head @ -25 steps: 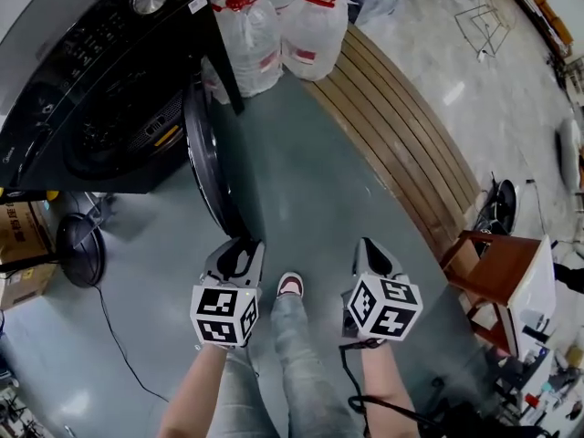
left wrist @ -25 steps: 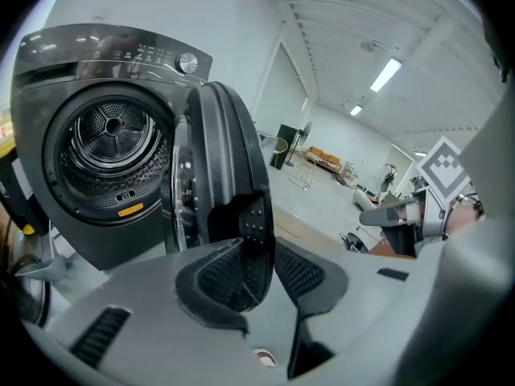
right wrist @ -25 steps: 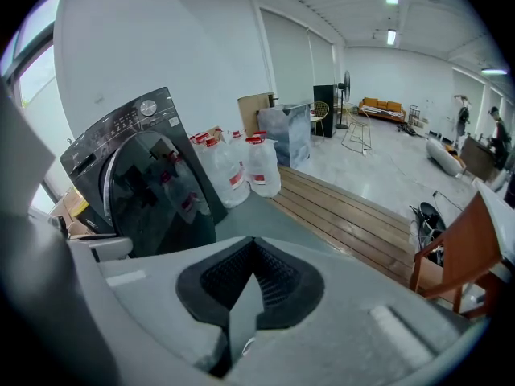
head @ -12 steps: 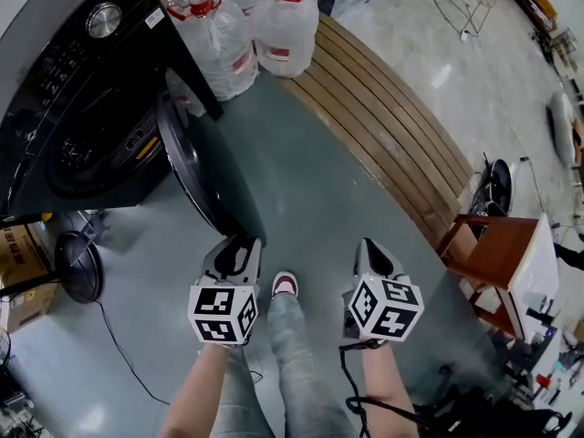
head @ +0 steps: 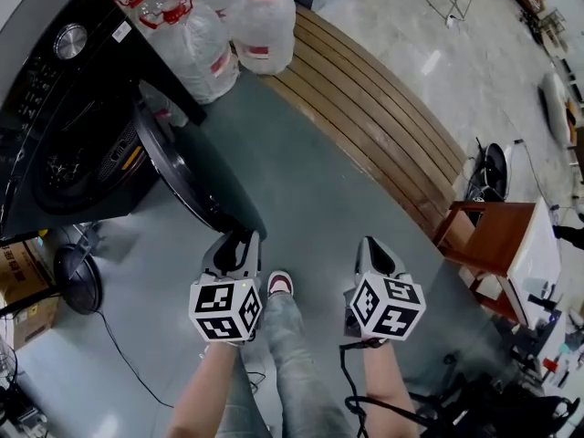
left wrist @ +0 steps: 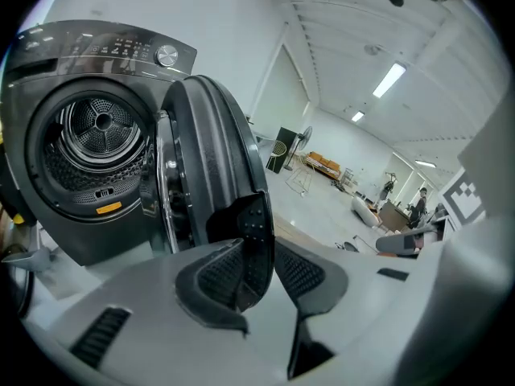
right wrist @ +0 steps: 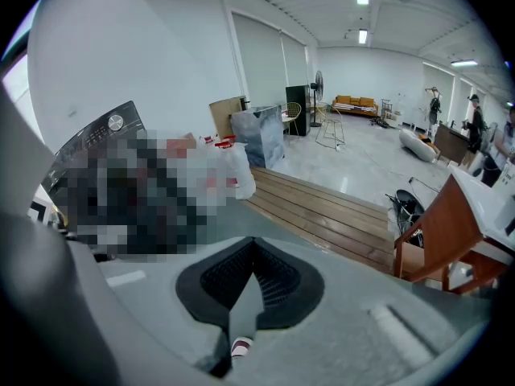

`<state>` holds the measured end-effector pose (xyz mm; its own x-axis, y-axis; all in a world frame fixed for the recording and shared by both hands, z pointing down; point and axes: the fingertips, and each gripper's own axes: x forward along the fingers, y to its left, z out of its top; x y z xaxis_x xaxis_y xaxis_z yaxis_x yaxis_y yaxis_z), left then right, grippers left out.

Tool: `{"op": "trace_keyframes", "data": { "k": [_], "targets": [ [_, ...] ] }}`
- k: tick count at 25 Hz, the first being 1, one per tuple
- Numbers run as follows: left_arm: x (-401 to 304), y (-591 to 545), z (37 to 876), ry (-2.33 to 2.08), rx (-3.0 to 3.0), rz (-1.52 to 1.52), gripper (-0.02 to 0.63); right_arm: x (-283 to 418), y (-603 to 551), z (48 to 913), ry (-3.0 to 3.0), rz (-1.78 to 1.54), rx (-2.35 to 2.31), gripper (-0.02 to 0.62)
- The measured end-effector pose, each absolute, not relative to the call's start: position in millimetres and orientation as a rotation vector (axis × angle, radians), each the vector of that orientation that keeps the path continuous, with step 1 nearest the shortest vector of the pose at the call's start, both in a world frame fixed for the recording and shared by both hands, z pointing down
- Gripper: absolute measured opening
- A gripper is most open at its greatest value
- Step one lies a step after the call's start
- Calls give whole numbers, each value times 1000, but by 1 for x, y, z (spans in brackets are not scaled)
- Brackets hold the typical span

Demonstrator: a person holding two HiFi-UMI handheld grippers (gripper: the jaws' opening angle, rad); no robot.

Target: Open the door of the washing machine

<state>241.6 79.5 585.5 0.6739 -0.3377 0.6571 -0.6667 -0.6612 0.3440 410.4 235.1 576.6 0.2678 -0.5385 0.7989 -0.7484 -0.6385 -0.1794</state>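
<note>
At the door's free edge, my left gripper (head: pixel 239 243) is clamped on the rim of the door (head: pixel 182 167), with a pad on each face. Right gripper (head: pixel 372 252) is closed on nothing, down beside my leg, well apart from the machine. Door stands swung well out from the washing machine (head: pixel 55 117) and the drum (left wrist: pixel 96 131) is fully exposed, so I judge the opening nearly done. To finish clean: follow the hinge arc, no straight pull, and let the wrist roll with the rim so the pads don't twist off. Ease up near the hinge stop. Water jugs (head: pixel 260 21) sit on the hinge side, so watch clearance. Release only once the door rests by itself.
</note>
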Motion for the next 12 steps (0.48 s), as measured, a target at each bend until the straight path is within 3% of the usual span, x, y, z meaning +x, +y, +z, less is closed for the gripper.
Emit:
{"op": "trace_keyframes", "data": {
  "k": [12],
  "targets": [
    [283, 75, 586, -783, 2287, 730, 114, 434, 254, 582, -1137, 1327, 2338, 5]
  ]
}}
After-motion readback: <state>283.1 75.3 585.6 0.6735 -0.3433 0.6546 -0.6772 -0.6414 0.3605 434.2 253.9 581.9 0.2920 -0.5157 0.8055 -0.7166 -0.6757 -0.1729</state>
